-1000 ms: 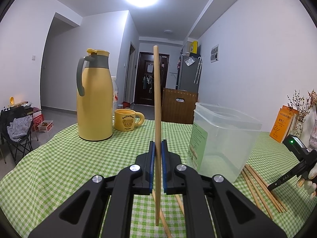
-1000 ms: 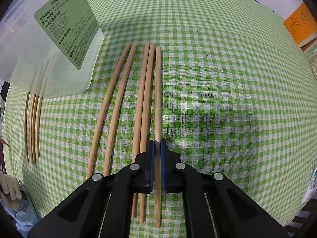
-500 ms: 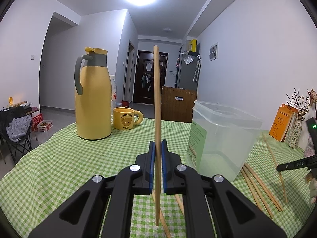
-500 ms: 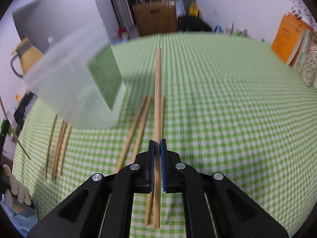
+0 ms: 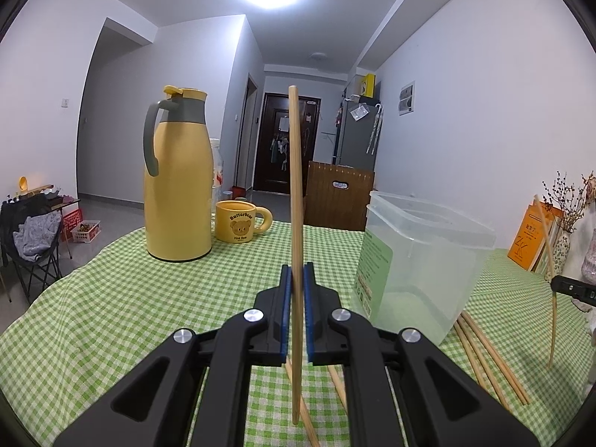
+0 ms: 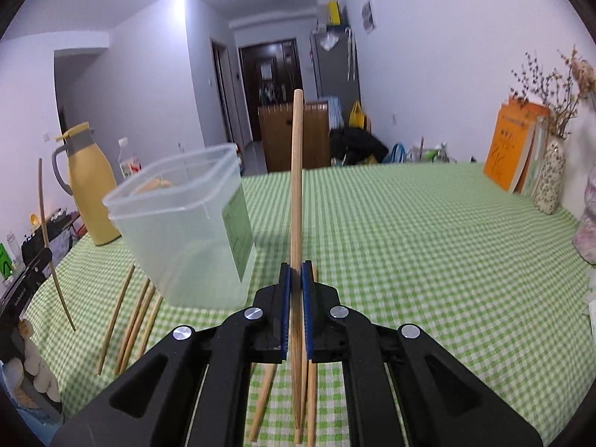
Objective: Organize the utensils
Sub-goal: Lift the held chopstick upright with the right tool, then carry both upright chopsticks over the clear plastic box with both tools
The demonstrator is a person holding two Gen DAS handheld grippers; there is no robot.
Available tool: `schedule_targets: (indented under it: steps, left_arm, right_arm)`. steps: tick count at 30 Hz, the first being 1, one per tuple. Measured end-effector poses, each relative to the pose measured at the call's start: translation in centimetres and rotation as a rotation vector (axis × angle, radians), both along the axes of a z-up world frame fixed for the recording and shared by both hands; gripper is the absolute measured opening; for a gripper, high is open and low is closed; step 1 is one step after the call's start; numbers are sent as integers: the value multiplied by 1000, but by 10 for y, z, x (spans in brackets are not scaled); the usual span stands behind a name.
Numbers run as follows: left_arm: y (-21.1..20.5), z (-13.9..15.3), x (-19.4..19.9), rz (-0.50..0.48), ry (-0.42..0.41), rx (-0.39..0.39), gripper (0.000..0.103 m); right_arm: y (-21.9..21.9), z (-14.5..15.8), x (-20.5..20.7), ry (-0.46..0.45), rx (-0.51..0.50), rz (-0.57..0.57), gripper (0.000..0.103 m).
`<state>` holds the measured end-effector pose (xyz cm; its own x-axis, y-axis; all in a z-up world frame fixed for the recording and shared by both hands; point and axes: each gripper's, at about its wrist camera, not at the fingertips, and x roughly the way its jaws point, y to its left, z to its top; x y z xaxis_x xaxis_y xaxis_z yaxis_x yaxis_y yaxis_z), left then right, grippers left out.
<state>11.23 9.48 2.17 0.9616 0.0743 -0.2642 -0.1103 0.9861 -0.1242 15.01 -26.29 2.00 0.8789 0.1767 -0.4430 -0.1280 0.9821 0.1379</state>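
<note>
Each hand-held gripper is clamped on one wooden chopstick held upright above a green checked tablecloth: the left gripper on its chopstick, the right gripper on its own chopstick. A clear plastic container stands mid-table, loose chopsticks lying flat beside its base.

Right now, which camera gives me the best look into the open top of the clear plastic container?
The right wrist view: it looks down on the clear plastic container, showing its whole open rim and part of the inside. The left wrist view shows the container from nearly level, so mostly its side wall and label; the opening is foreshortened to a thin band.
</note>
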Motion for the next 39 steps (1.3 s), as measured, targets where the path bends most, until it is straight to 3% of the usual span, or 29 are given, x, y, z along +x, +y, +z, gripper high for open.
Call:
schedule_targets:
  steps: [16,39]
  left_arm:
    - [-6,31,-18,30,-28,-8,4]
    - [-46,73,-24,-50,-90,-12,4]
  right_arm:
    - [14,9,-10,-125,70,55,6]
    - [36,44,-11,-230,90,140,6]
